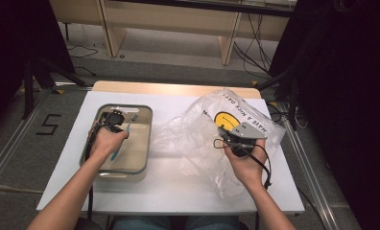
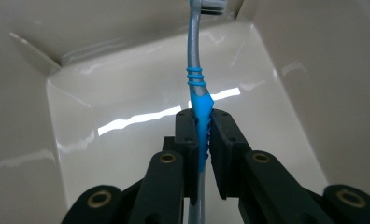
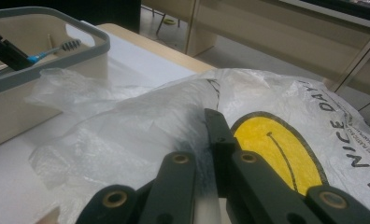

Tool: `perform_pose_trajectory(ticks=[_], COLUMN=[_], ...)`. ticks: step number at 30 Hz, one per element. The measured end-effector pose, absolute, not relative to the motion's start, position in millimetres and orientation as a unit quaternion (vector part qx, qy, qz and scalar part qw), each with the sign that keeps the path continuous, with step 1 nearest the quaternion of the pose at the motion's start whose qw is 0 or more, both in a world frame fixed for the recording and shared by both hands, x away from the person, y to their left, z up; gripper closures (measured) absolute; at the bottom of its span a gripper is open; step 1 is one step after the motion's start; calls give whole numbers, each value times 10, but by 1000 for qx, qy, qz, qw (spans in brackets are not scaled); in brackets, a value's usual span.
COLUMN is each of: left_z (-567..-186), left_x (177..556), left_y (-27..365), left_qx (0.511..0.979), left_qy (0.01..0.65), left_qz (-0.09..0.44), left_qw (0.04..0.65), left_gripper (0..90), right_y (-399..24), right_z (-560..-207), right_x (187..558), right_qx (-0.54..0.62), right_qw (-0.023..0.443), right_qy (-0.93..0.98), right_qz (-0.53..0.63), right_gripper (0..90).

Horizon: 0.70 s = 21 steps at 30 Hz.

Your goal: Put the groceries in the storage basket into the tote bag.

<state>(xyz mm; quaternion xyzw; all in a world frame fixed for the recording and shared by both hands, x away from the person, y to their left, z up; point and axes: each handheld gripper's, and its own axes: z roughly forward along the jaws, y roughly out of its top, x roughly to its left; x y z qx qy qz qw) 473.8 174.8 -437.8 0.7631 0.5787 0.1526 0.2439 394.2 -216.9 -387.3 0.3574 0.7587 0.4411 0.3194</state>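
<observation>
- Toothbrush [image 2: 198,100]: blue and grey, clamped at the blue grip section between the two black jaws of the left gripper [image 2: 202,133]; bristle head pointing away from the gripper, toward the far wall of the tub.
- Held above the inside of a beige tub [image 1: 147,143] with a grey rim, standing on the left half of the white table [image 1: 169,191]; handle running lengthwise along the tub in the high view [image 1: 124,136].
- Left gripper [image 1: 112,120]: jaws narrow, pressed on both sides of the handle; carried by the left hand [image 1: 106,141] over the tub.
- Right gripper [image 3: 210,140]: jaws closed tight on a fold of the clear plastic bag [image 3: 141,126]; film pinched between the pads.
- Plastic bag [image 1: 197,134]: crumpled, lying on the right half of the table, just beside the tub; yellow smiley print [image 1: 225,119] and black lettering on the upper face.
- Right hand [image 1: 248,165]: resting over the bag's near right part, gripper [image 1: 231,136] pointing toward the tub.
</observation>
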Motion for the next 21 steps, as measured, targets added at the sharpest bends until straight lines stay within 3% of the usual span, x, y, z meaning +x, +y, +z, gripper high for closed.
perform_pose_trajectory(ticks=[21], left_z=[-4085], left_x=[4559], left_y=[1768], left_qx=[735], left_qy=[552], left_qz=[203], left_qw=[338], left_gripper=[813], right_y=[-2173], right_z=[-3871], right_x=[3940], right_qx=[359], right_qw=[320], right_qy=[758], right_qz=[441], right_gripper=[900])
